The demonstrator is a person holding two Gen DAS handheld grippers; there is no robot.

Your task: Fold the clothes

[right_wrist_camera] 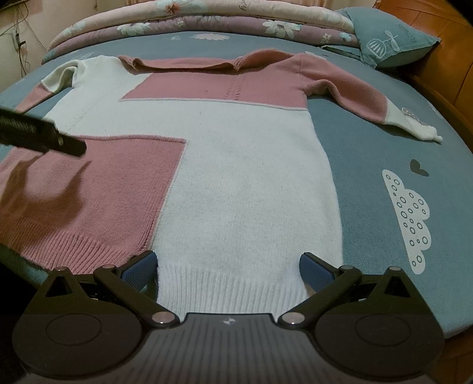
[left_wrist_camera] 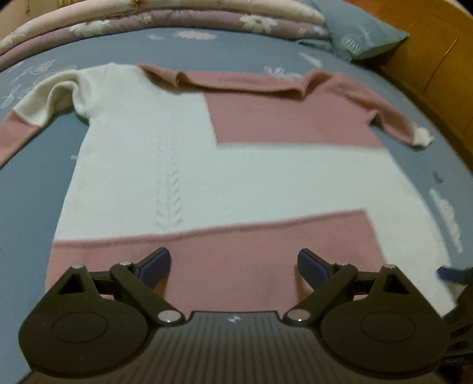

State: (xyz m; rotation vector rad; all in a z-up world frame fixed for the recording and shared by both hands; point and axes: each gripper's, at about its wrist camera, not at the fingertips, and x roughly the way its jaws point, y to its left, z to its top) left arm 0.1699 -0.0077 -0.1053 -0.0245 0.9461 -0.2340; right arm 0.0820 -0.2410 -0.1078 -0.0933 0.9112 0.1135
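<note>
A pink and white knit sweater [left_wrist_camera: 236, 177] [right_wrist_camera: 236, 177] lies flat on the bed, front up, collar far, both sleeves spread outward. My left gripper [left_wrist_camera: 233, 263] is open above the pink block at the hem's left side, nothing between its fingers. Over the white ribbed hem hangs my right gripper [right_wrist_camera: 229, 265], open too, with a blue pad [right_wrist_camera: 139, 267] at the pink-white seam. In the right wrist view the left gripper [right_wrist_camera: 41, 136] shows as a dark bar at the left edge, throwing a shadow on the pink panel.
A blue bedsheet [right_wrist_camera: 369, 177] with white prints covers the bed. A folded floral quilt [right_wrist_camera: 207, 20] lies along the far side with a blue pillow [right_wrist_camera: 393, 35] at the far right. A wooden bed frame [right_wrist_camera: 443, 88] runs along the right.
</note>
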